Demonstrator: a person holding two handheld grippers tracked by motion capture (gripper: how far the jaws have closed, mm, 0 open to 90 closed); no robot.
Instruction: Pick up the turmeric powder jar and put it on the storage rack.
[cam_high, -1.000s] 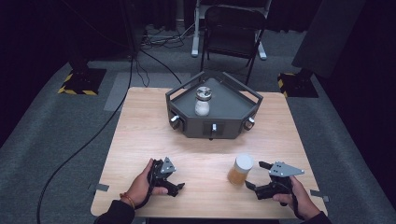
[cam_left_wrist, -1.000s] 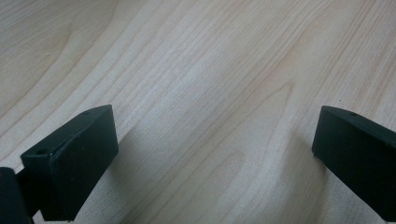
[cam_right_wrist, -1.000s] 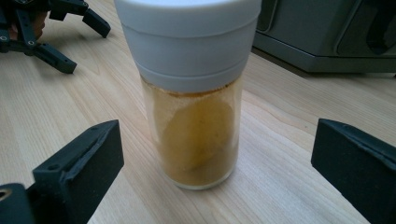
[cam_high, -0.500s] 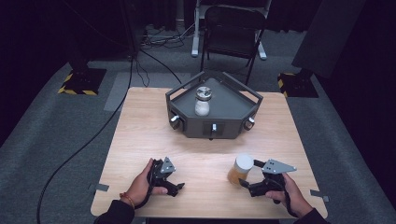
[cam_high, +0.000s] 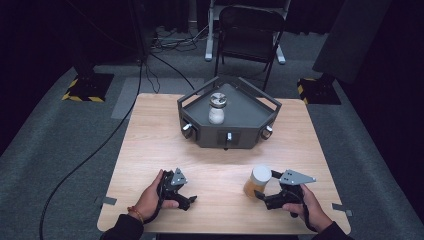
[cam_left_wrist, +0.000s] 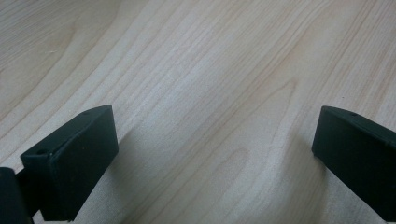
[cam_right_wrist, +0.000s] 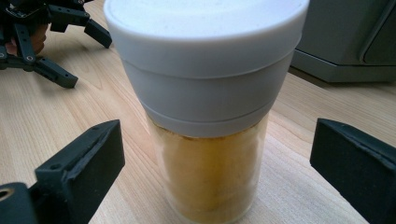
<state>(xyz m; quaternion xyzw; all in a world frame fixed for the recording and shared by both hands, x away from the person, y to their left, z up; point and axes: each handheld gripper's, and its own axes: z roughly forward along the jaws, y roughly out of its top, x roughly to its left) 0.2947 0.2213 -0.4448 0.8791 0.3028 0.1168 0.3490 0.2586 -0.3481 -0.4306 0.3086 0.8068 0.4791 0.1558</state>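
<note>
A clear jar of yellow-orange powder with a white lid (cam_high: 257, 181) (cam_right_wrist: 205, 107) stands upright on the wooden table (cam_high: 220, 165), front right. My right gripper (cam_high: 260, 196) (cam_right_wrist: 217, 182) is open, its jaws either side of the jar and clear of the glass. My left gripper (cam_high: 189, 201) (cam_left_wrist: 215, 158) rests open at the front left, with bare wood between its jaws. A second jar with pale contents and a metal lid (cam_high: 217, 108) stands on the dark grey angular tray (cam_high: 250, 117) at the table's back.
The grey tray has raised rails and several knobs (cam_high: 229, 136) on its front faces. A folding chair (cam_high: 250, 30) stands behind the table. Cables (cam_high: 100, 145) trail over the floor at left. Tape tabs (cam_high: 109, 201) mark the table's front corners.
My right gripper has moved left and forward up to the powder jar, so its open jaws now straddle it. The left gripper has stayed put.
</note>
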